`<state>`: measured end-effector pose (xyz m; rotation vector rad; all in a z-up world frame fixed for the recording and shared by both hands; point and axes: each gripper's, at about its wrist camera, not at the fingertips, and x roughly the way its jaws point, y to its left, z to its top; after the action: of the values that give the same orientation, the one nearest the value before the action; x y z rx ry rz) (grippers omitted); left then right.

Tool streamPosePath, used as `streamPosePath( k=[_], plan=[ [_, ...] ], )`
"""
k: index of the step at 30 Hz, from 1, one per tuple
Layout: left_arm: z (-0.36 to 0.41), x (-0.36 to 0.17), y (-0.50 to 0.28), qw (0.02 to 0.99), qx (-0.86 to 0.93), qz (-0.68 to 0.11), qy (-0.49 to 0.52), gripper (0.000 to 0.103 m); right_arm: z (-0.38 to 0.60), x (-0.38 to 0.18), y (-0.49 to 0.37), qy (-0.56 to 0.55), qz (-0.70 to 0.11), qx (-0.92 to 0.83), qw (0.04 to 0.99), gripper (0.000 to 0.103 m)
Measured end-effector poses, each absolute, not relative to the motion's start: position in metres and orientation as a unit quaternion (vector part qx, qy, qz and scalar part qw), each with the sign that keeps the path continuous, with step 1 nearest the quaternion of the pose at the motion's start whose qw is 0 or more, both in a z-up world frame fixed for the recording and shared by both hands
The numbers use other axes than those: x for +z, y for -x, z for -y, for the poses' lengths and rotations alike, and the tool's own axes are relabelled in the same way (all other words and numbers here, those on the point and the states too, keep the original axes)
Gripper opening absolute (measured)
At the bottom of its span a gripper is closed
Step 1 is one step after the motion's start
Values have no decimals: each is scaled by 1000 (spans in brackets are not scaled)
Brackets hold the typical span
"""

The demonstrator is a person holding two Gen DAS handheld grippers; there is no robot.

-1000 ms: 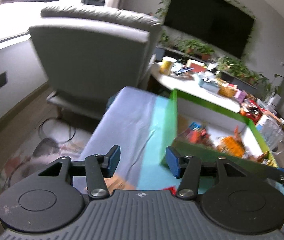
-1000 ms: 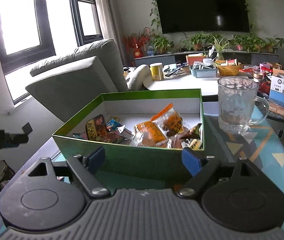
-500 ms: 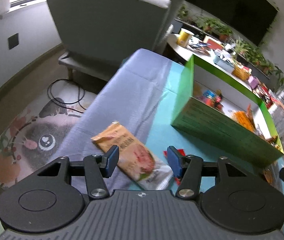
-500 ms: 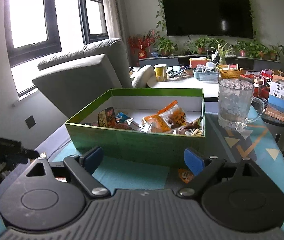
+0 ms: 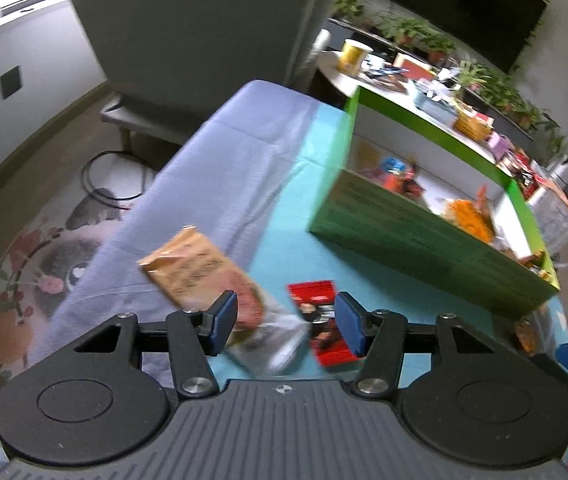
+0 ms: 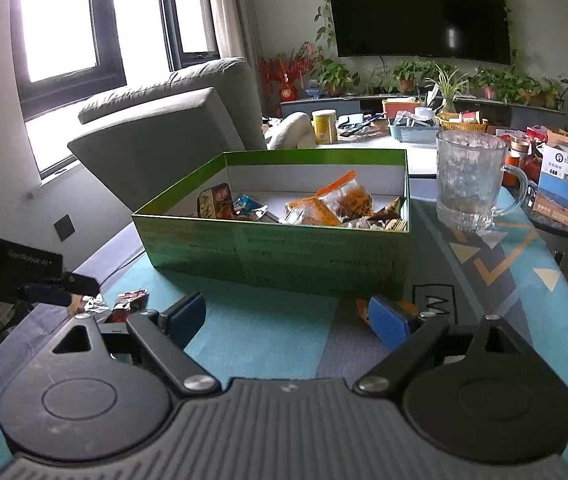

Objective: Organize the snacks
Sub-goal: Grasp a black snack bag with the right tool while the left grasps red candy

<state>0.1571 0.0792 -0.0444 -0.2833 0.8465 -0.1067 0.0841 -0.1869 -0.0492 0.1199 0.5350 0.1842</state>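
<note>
Two snacks loose: tan packet (image 5: 188,264), red packet (image 5: 324,320) | both hand-held grippers apart, empty

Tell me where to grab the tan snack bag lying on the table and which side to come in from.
Take the tan snack bag by its near end, the corner closest to the left gripper, probably coming from above. It lies flat on the cloth, at a slant, so only a thin edge offers a pinch. The jaws stand open, nothing held; the red packet beside it crowds the right side.
</note>
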Motion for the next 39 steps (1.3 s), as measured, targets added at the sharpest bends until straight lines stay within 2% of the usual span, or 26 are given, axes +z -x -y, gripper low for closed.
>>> streamPosePath(
  k=[10,19,28,36,39],
  plan=[
    [-32,-58,-174,896,-80,-430,74,55,182,-50,-57,-39,-261,184,947,58],
    [-27,-63,-173,902,-74,-422,51,55,150,-71,-19,38,-283,297,911,58],
    [-24,-59,-169,901,-67,-425,49,55,133,-85,-26,66,-302,273,911,58],
    [-16,-62,-169,902,-63,-425,33,56,145,-88,-38,22,-323,231,918,57],
    [-14,-65,-170,902,-75,-424,33,54,143,-86,-38,41,-319,202,925,57]
  ],
)
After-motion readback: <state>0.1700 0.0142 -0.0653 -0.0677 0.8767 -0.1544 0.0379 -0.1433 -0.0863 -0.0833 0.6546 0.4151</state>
